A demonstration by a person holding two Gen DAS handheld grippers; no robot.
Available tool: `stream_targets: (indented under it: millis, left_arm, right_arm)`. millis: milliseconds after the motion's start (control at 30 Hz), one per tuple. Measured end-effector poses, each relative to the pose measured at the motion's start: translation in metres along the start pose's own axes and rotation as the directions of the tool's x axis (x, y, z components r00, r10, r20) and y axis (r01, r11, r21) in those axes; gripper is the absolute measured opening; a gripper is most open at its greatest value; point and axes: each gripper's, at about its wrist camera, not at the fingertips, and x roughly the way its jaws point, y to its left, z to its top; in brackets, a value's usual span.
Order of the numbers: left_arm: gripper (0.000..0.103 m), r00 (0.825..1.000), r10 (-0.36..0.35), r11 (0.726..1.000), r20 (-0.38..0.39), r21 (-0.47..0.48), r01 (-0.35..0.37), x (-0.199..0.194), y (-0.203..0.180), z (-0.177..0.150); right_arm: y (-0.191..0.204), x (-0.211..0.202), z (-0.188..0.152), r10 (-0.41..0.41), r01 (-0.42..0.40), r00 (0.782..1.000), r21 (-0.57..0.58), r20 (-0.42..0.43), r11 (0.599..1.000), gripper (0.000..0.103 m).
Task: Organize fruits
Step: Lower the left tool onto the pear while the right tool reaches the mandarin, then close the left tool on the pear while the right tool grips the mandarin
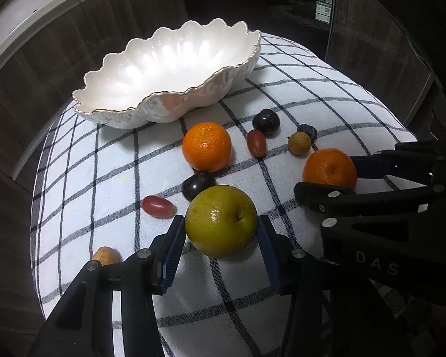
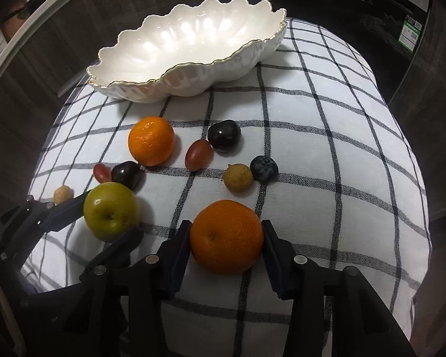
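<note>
Presently listed: green apple (image 1: 221,221), lower centre of the left-wrist view, on the checked cloth (image 1: 312,89) over the desk; smooth, waxy, firm, likely slippery, so best held across its widest girth. Left tool (image 1: 221,232) half-closed, pads against its flanks. Orange (image 2: 226,236), lower centre of the right-wrist view; dimpled rind, slightly yielding, light; right tool (image 2: 226,239) likewise closed on its sides. White scalloped bowl (image 1: 175,59), gilt rim, fragile, upper centre, empty

Scattered fruit (image 2: 199,154) before bowl (image 2: 193,68)
</note>
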Motion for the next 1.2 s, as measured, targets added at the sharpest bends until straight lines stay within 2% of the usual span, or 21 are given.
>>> stream_targets:
  millis: [733, 1200]
  left_arm:
    - [0.048, 0.997, 0.046, 0.999, 0.069, -0.029, -0.044, -0.045, 0.007, 0.002]
    - [0.048, 0.989, 0.073, 0.992, 0.125, -0.112, -0.059, -0.074, 0.028, 0.007]
  right_arm:
    - [0.002, -0.035, -0.002, 0.015, -0.016, 0.997, 0.001, 0.076, 1.000, 0.046]
    - [0.016, -0.066, 0.000, 0.005, 0.002, 0.989, -0.045, 0.146, 0.999, 0.046]
